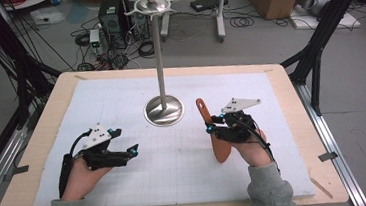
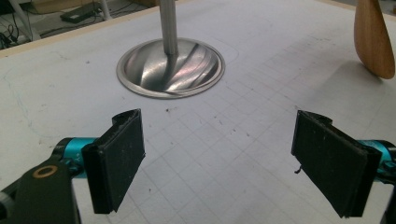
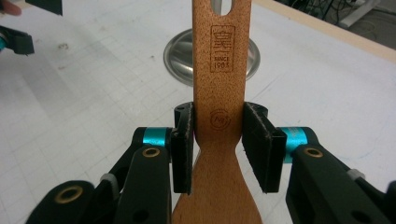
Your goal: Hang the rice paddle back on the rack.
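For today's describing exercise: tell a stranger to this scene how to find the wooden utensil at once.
Start at the tall metal stand with its round base in the middle of the white mat. Just to its right, the right claw is shut on a flat wooden spatula, handle end toward the stand. It is the one orange-brown wooden thing there, with a slotted hole and a stamped mark on its handle.

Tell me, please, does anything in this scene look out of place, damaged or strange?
Nothing stands out. The right hand-held gripper is shut squarely on the wooden spatula at its neck, handle end pointing away. The left hand-held gripper is open and holds nothing. The metal stand is upright on the white mat, which carries a few dark specks.
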Available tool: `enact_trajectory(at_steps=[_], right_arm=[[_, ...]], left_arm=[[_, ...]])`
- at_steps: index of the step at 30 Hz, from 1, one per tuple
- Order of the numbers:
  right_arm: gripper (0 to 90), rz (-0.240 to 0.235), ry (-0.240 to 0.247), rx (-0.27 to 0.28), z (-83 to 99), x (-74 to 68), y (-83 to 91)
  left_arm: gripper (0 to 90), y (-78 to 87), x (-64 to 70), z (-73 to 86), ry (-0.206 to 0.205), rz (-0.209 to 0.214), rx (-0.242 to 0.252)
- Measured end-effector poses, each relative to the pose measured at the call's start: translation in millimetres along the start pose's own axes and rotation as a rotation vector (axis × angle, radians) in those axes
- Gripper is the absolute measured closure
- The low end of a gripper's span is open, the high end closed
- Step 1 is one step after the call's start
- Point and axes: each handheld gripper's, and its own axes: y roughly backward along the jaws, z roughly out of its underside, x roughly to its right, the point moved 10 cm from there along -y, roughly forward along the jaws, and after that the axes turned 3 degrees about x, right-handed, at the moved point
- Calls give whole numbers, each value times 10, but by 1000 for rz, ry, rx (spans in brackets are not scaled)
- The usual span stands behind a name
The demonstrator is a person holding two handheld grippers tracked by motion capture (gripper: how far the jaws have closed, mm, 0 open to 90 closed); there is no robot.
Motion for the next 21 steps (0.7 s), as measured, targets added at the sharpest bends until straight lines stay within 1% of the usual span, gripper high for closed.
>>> enact_trajectory(at_steps=[2,9,10,11,12,14,18,19,21], right_arm=[[648,11,2,17,-26,4,16],[648,3,14,59,-99,-20,80],[648,3,16,73,-128,-30,116],[648,3,16,73,-128,-30,116],[648,3,21,90,-165,-43,158],[649,3,23,97,-181,-53,177],[648,4,40,124,-245,-94,247],[648,9,48,138,-269,-102,263],[648,7,55,143,-285,-118,288]], left_arm=[[175,-1,6,-5,0,3,3],[175,5,-1,-6,-2,0,3],[175,6,-1,-5,-2,1,1],[175,5,-1,-4,-2,1,1],[175,5,-1,-4,-2,1,1],[175,5,0,-2,-2,1,-1],[175,3,1,-3,-1,-1,1],[175,3,1,-3,-1,-1,1],[175,5,-2,0,0,-1,-1]])
